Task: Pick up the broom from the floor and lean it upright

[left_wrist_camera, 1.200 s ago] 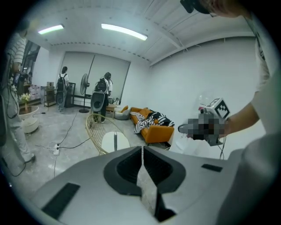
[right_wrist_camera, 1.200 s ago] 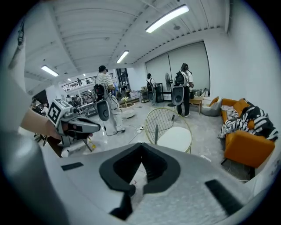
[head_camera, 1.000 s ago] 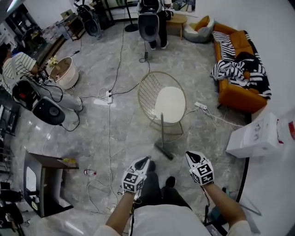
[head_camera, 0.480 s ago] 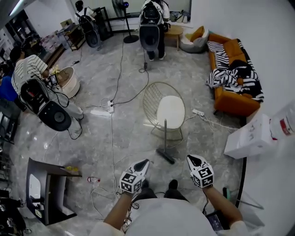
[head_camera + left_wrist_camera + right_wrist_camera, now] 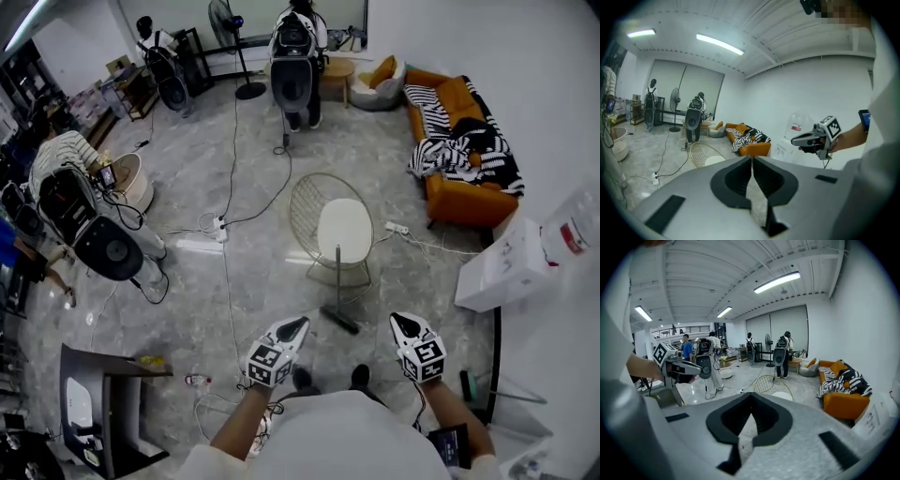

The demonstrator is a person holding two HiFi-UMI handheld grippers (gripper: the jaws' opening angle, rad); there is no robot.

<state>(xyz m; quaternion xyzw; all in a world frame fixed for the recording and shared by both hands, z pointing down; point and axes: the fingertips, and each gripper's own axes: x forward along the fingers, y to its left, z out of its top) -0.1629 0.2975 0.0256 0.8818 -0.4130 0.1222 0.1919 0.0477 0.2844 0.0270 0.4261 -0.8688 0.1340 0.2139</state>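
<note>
While the left gripper (image 5: 298, 324) and right gripper (image 5: 397, 320) both hang empty with jaws together, the broom (image 5: 337, 281) stands upright between them, head on the floor (image 5: 253, 272), handle against the chair's (image 5: 305, 202) front edge.
</note>
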